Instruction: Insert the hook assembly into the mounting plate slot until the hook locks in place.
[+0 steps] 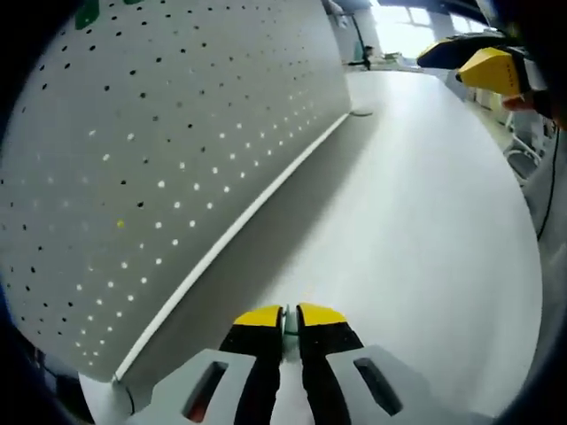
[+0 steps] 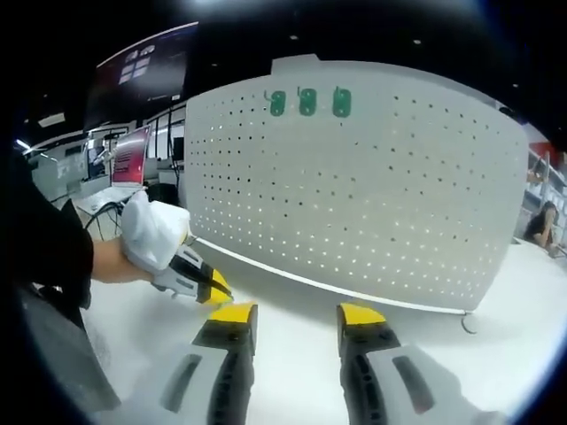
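Left gripper view: left tool (image 1: 291, 312) low at centre, yellow-tipped black jaws nearly touching w/ a thin green sliver pinched between them; looks clenched on a small green item, too little of it visible to say what it is. Tool hangs over the white table (image 1: 416, 230), tips pointing along its length. To the left stands a white pegboard (image 1: 177, 150), upright on the table, many small holes, white strip along its base edge. A bit of green shows at the board's top edge near the upper left (image 1: 87, 12), cut off by the view. Upper right: right tool (image 1: 489, 69) comes in, yellow tip visible, w/ a fingertip beside it. Bright windows and room clutter far back past the table end. Right gripper view: right tool (image 2: 297, 314) at bottom, jaws spread well apart, nothing between them, released, over the table (image 2: 292, 341) in front of the pegboard (image 2: 372, 186). Three green hook pieces (image 2: 306, 101) sit in a row near the board's top edge, left of centre, side by side; can't tell how they attach. At left, left tool (image 2: 205, 288) held by a white-gloved hand (image 2: 152, 232), dark sleeve behind, tips low near the table and near the board's base, well below the green pieces. Screens and desks in the background at left.
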A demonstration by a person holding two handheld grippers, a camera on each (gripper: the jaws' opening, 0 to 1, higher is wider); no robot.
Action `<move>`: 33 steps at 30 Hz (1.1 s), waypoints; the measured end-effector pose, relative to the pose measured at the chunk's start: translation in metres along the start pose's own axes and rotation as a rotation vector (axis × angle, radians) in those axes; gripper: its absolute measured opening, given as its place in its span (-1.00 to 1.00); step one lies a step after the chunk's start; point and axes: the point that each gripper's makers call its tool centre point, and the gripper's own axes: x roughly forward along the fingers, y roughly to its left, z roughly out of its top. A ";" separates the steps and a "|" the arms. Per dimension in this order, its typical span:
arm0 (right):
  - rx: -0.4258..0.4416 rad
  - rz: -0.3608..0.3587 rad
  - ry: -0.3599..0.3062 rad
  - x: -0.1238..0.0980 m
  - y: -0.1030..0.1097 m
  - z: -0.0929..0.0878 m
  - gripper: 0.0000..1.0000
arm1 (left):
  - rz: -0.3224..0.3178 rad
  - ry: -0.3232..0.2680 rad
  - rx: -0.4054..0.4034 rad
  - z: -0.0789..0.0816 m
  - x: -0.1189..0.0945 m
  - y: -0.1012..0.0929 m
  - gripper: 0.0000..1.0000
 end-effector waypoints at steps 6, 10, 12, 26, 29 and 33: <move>0.004 -0.004 -0.004 0.000 -0.001 0.001 -0.33 | 0.003 0.007 0.002 -0.002 0.001 0.001 -0.91; 0.005 -0.003 -0.005 0.000 -0.001 0.001 -0.33 | 0.007 0.013 0.000 -0.003 0.000 0.003 -0.93; 0.004 -0.002 -0.006 0.000 -0.001 0.002 -0.33 | 0.007 0.013 -0.005 -0.004 -0.001 0.003 -0.94; -0.010 0.020 -0.010 0.002 0.006 0.004 -0.33 | 0.039 -0.009 -0.083 -0.005 -0.022 0.016 -0.97; -0.017 0.031 -0.012 0.002 0.010 0.005 -0.33 | 0.045 -0.018 -0.097 -0.005 -0.027 0.017 -0.97; -0.022 0.046 -0.015 0.002 0.014 0.006 -0.34 | 0.049 -0.038 -0.125 -0.002 -0.033 0.018 -0.97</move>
